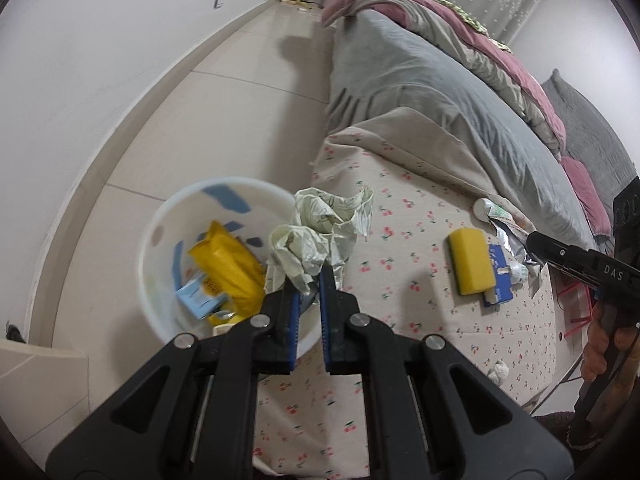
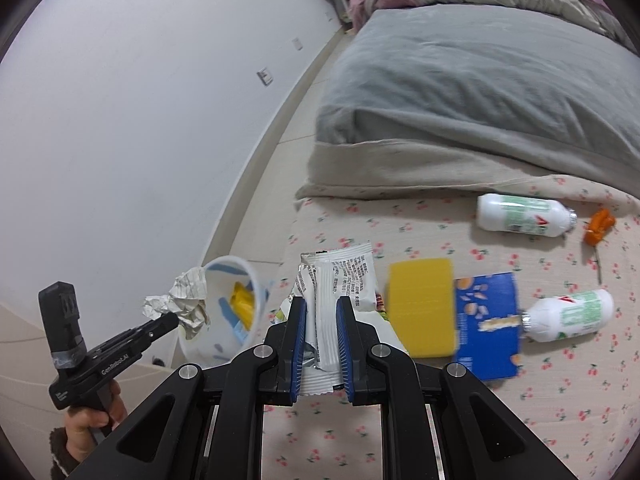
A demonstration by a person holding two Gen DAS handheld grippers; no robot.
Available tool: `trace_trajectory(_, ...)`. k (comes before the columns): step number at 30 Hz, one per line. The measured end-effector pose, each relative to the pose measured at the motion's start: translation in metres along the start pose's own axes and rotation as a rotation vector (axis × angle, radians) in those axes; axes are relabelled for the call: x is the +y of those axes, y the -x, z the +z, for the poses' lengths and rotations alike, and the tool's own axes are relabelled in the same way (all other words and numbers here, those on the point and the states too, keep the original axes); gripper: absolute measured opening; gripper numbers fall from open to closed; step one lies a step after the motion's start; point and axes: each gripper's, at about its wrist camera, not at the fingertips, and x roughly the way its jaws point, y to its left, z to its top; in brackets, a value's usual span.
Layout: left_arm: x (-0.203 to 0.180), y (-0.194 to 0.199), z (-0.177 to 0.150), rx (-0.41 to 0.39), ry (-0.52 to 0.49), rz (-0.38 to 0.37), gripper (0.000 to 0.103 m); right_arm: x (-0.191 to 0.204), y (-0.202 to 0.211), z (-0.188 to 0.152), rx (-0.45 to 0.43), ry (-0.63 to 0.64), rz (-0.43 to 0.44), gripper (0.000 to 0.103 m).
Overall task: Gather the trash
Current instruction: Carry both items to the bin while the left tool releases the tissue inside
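My left gripper (image 1: pixel 308 280) is shut on a crumpled pale paper wrapper (image 1: pixel 316 232) and holds it over the bed's edge, beside the rim of a white waste bin (image 1: pixel 160 236) on the floor. The bin holds a yellow packet (image 1: pixel 228 268) and a light blue carton (image 1: pixel 198 300). My right gripper (image 2: pixel 322 308) is shut on a white and silver snack wrapper (image 2: pixel 340 280) above the cherry-print bedsheet (image 2: pixel 440 400). On the sheet lie a yellow sponge (image 2: pixel 422 306), a blue box (image 2: pixel 490 326) and two white bottles (image 2: pixel 524 216) (image 2: pixel 572 314).
A grey duvet (image 2: pixel 460 80) and pink blanket (image 1: pixel 500 52) cover the far part of the bed. An orange cap (image 2: pixel 598 224) lies by the far bottle. A small white paper ball (image 1: pixel 498 372) lies near the sheet's edge. White wall and tiled floor (image 1: pixel 224 112) are to the left.
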Motion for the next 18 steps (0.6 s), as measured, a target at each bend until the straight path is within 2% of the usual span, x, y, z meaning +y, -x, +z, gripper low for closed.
trace_trajectory(9,0.034,0.002,-0.005,0.028,0.076,0.063,0.01,0.046,-0.031,-0.006,0.047,0.063,0.03,0.016)
trace_trajectory(11,0.039,0.003,-0.006,0.029,0.081,0.082,0.014,0.055,-0.037,-0.008,0.055,0.073,0.036,0.016)
trace_trajectory(13,0.042,0.004,-0.005,0.025,0.08,0.097,0.026,0.061,-0.043,-0.01,0.063,0.081,0.041,0.016)
trace_trajectory(15,0.046,0.006,-0.005,0.026,0.086,0.125,0.058,0.067,-0.049,-0.011,0.07,0.088,0.045,0.016)
trace_trajectory(17,0.049,0.008,-0.005,0.018,0.094,0.157,0.07,0.073,-0.056,-0.011,0.077,0.093,0.047,0.016)
trace_trajectory(18,0.051,0.009,-0.005,0.016,0.096,0.17,0.071,0.075,-0.059,-0.011,0.08,0.094,0.048,0.016)
